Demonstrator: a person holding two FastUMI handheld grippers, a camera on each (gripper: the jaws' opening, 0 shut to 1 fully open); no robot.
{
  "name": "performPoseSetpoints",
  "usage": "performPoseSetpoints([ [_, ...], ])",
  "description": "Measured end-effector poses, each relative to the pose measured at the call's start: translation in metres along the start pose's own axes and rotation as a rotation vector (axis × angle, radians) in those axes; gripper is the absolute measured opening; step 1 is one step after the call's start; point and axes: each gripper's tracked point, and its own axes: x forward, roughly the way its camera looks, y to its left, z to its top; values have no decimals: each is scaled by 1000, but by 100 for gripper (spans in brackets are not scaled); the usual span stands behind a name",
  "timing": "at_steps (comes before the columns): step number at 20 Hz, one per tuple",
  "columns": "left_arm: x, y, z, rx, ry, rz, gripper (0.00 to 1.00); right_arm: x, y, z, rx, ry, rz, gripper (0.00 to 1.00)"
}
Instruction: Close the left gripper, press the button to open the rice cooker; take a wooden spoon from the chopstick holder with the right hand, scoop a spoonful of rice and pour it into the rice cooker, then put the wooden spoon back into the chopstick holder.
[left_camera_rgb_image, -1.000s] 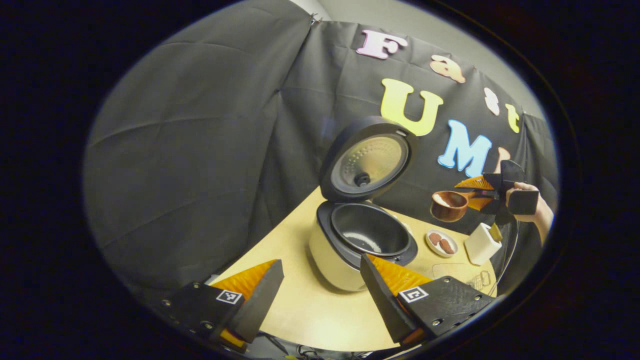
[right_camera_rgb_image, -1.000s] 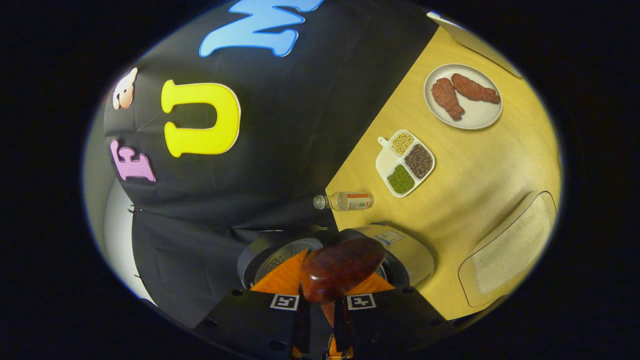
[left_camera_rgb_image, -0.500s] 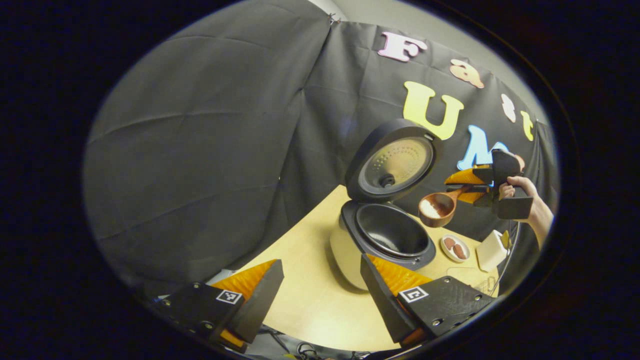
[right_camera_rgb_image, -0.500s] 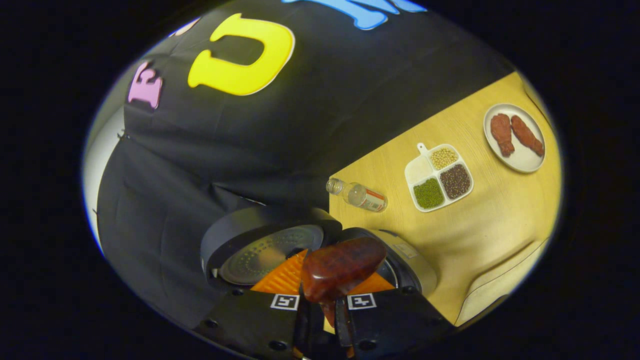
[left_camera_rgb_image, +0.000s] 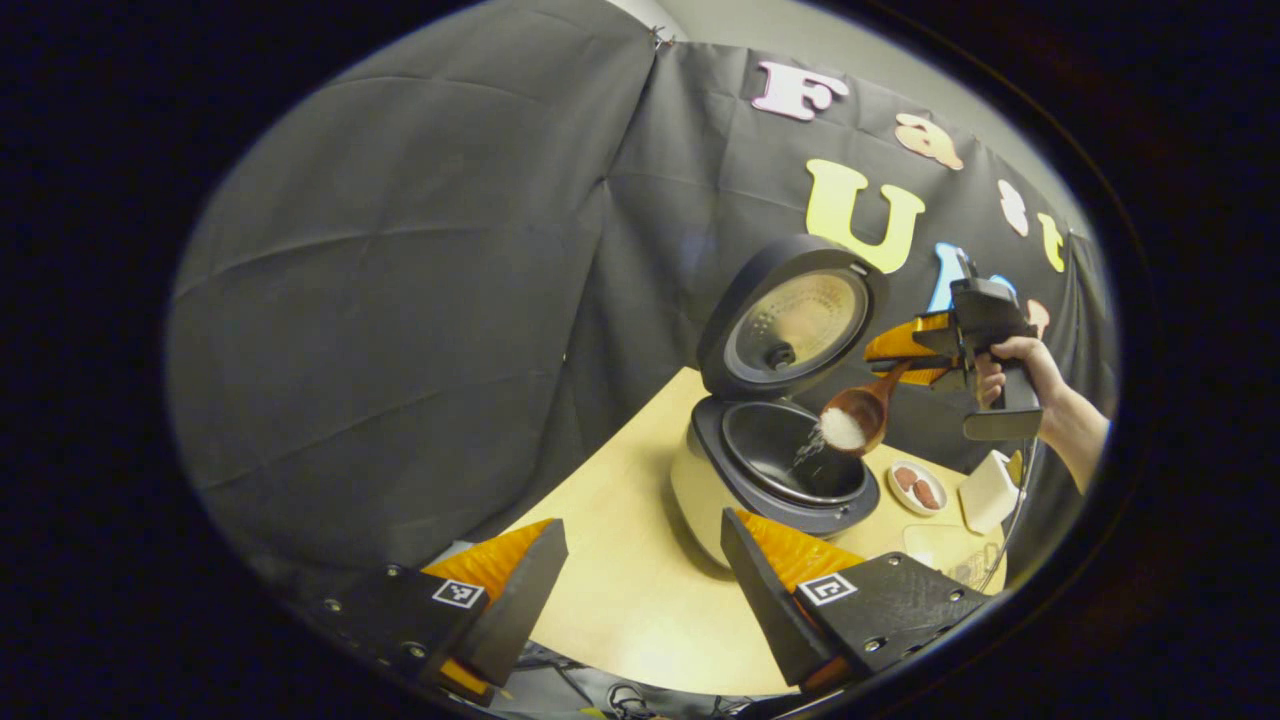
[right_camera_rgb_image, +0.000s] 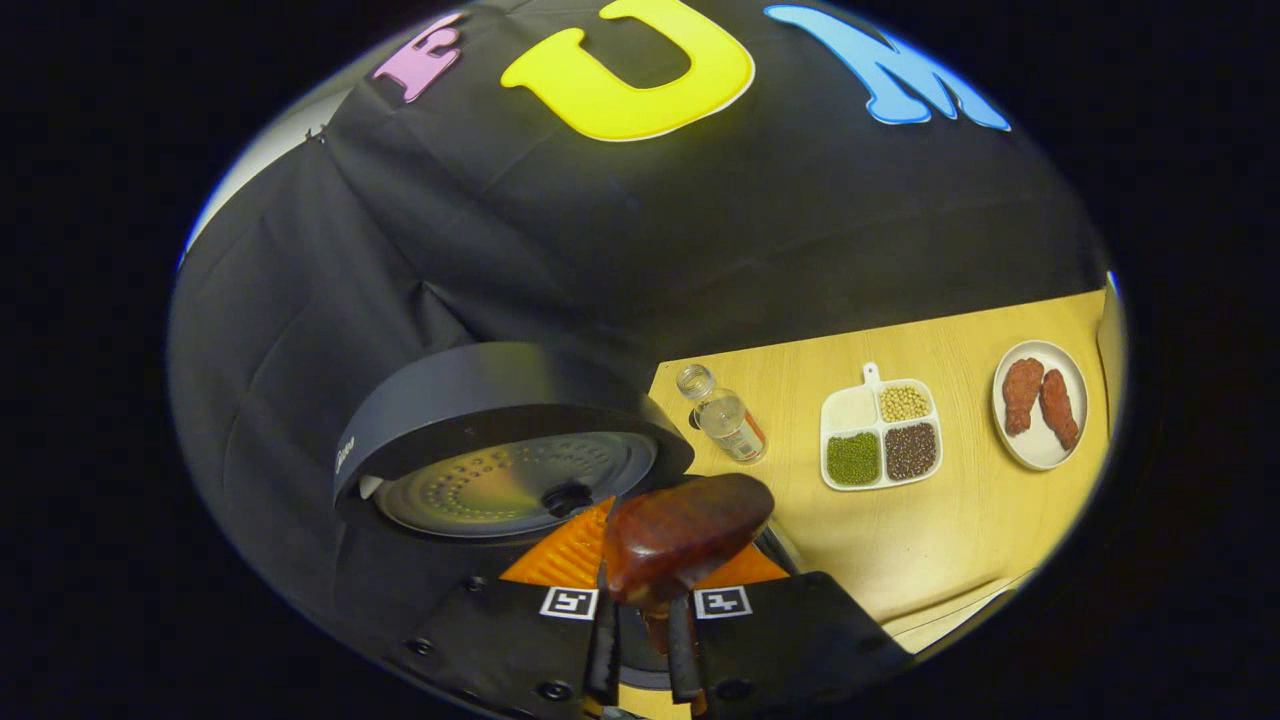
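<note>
Now left gripper (left_camera_rgb_image: 640, 580) low over table (left_camera_rgb_image: 620, 610), fingers spread wide, holding nothing; cooker (left_camera_rgb_image: 770, 470) just ahead, lid (left_camera_rgb_image: 790, 320) up, pot (left_camera_rgb_image: 790, 465) exposed. Above pot, spoon (left_camera_rgb_image: 855, 420) tipped, rice (left_camera_rgb_image: 840, 430) spilling off into pot. Right of that, right gripper (left_camera_rgb_image: 900, 352) in a hand (left_camera_rgb_image: 1010, 365), pinching spoon handle. Further right on table, plate (left_camera_rgb_image: 915, 487) and white holder (left_camera_rgb_image: 988, 492). From right gripper view: fingers (right_camera_rgb_image: 560, 560) pressed together on spoon (right_camera_rgb_image: 685, 535), lid (right_camera_rgb_image: 500, 440) left, then bottle (right_camera_rgb_image: 728, 418), divided tray (right_camera_rgb_image: 880, 435), plate (right_camera_rgb_image: 1040, 400)
</note>
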Motion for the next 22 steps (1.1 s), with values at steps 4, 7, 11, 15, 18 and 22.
performPoseSetpoints([
  [4, -3, 5, -3, 23, 7, 15, 99, 6, 6, 4, -89, -34, -16, 21],
  [7, -3, 6, -6, 28, 12, 26, 98, 11, 13, 3, -135, -36, -11, 21],
  [11, -4, 6, -10, 25, 12, 25, 99, 14, 21, 6, -177, -53, -6, 21],
  [15, -4, 7, -12, 34, 16, 26, 99, 13, 26, 11, -249, -69, -19, 21],
  [18, -4, 8, -12, 39, 14, 24, 99, 16, 32, 12, -281, -89, -25, 21],
  [22, -5, 9, -10, 49, 10, 24, 98, 13, 45, 18, -388, -127, -27, 17],
])
